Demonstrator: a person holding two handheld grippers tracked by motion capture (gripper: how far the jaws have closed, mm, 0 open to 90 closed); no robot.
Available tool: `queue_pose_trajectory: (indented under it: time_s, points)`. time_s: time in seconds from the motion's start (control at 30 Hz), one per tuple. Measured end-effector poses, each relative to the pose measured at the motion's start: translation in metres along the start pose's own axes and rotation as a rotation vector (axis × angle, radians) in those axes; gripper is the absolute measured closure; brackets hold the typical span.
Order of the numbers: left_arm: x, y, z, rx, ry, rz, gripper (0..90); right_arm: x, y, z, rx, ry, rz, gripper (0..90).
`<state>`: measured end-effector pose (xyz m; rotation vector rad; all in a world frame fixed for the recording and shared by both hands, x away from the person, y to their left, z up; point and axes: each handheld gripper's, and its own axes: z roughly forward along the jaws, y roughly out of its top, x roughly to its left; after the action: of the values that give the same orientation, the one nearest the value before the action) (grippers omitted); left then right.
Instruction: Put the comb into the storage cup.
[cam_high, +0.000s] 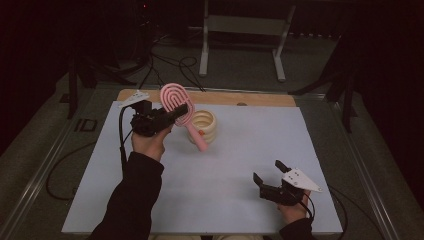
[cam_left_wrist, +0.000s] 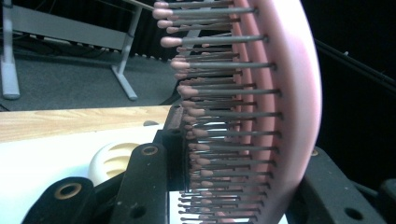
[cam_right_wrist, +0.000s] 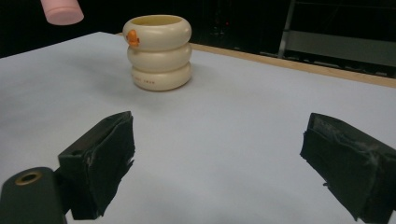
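Here, left gripper (cam_high: 182, 111) clamping pink hairbrush (cam_high: 175, 100) above cream cup (cam_high: 204, 125); right gripper (cam_high: 267, 172) wide, empty.

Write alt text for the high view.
The left gripper holds a pink hairbrush by its head above a cream ringed cup on a white table. The right gripper rests open near the front right, holding nothing.

Hairbrush (cam_high: 176, 106) in left tool (cam_high: 181, 113) — just left of ribbed cup (cam_high: 204, 126), right tool (cam_high: 267, 176) at near right
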<state>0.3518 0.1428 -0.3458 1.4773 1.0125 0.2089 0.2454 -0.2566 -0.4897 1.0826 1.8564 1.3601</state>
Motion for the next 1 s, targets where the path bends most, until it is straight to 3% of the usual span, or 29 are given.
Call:
queue_pose_trajectory:
  time_s: [1.0]
  points:
    - [0.01, 0.016, 0.014, -0.03, 0.022, 0.001, 64.7, 0.0, 0.0, -0.001, 0.005, -0.007, -0.001, 9.0]
